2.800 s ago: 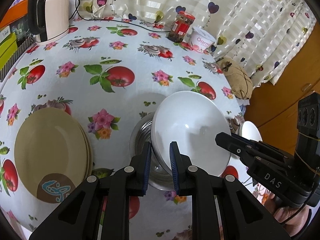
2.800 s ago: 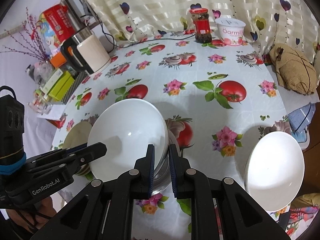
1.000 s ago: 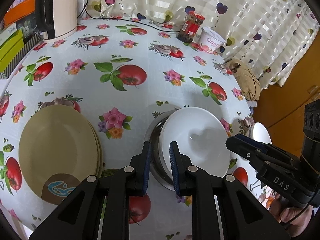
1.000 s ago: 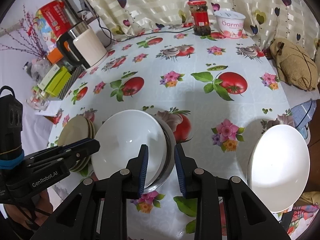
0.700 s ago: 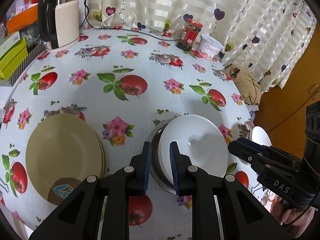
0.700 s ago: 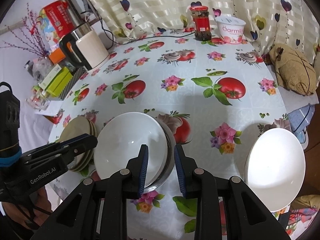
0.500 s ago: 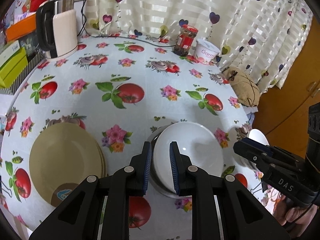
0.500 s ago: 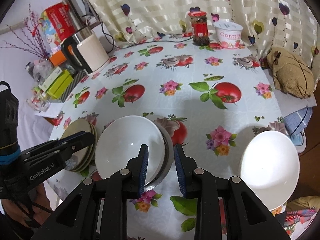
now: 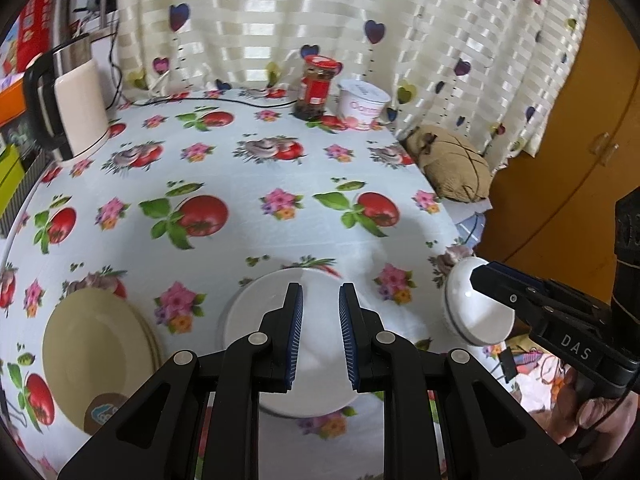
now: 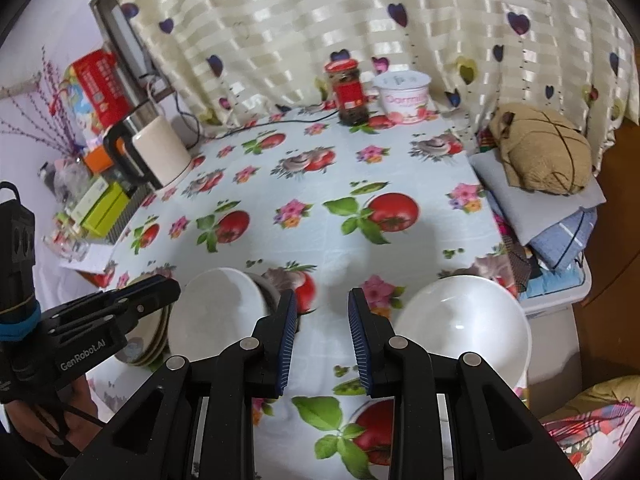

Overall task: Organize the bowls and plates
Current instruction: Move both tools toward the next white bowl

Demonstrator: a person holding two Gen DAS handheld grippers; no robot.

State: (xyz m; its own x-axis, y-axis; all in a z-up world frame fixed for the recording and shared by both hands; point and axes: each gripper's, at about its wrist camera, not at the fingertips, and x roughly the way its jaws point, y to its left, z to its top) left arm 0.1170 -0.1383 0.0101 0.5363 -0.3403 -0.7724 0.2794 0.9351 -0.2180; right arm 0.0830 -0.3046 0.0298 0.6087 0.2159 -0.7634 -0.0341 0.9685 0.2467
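Both tongs hang empty above the tabletop, tilted down at it. Left tongs stand partly open with nothing between the blue pads; seen past them is the white bowl nested in a metal bowl, whose grey rim shows only in the right wrist view. Right tongs also stand partly open and grip nothing; bare flowered cloth shows through their gap.

The coming move, as I judge it, turns on the second white bowl. It sits alone near the right edge of the tabletop, to the right of the right tongs and well apart from the nested pair, which lies to their left. The right hand is clearly the nearer one; in the left wrist view that bowl shows partly behind the right tongs' fingers. It is round, so no long axis matters, only which part of the rim to take.

Counted: two white bowls, one metal bowl, and one stack of tan plates at the left, at least three by the rims, though the exact number I cannot tell.
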